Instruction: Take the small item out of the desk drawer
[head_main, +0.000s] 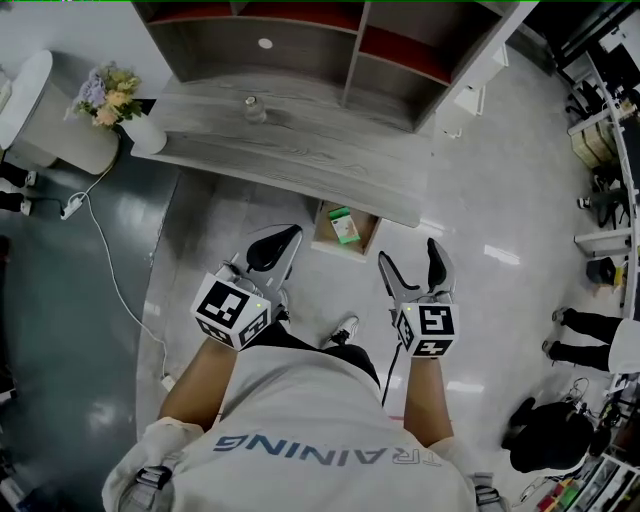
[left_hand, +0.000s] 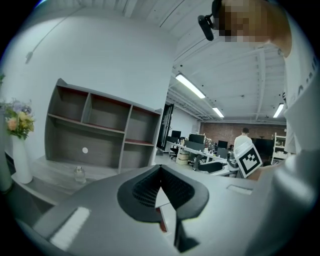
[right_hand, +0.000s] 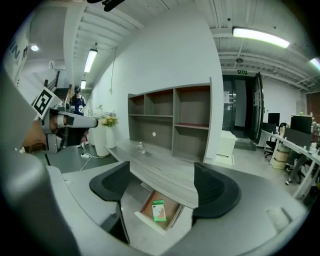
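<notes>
A shallow drawer (head_main: 327, 240) stands pulled out from under the grey wooden desk (head_main: 290, 150). Inside lies a small green and white box (head_main: 344, 226), flat on the drawer bottom. My right gripper (head_main: 411, 256) hangs just right of the drawer and nearer to me, open, nothing between its fingers. In the right gripper view the drawer (right_hand: 172, 212) and the box (right_hand: 159, 210) sit below and ahead of the open right gripper (right_hand: 162, 186). My left gripper (head_main: 273, 249) is left of the drawer, shut and empty. In the left gripper view the left gripper (left_hand: 160, 192) has its pads together.
A grey shelf unit (head_main: 300, 40) stands at the back of the desk. A small glass bottle (head_main: 255, 108) sits on the desktop, a white vase of flowers (head_main: 120, 105) at its left end. A white cable (head_main: 105, 260) runs over the floor. People (head_main: 585, 330) stand at right.
</notes>
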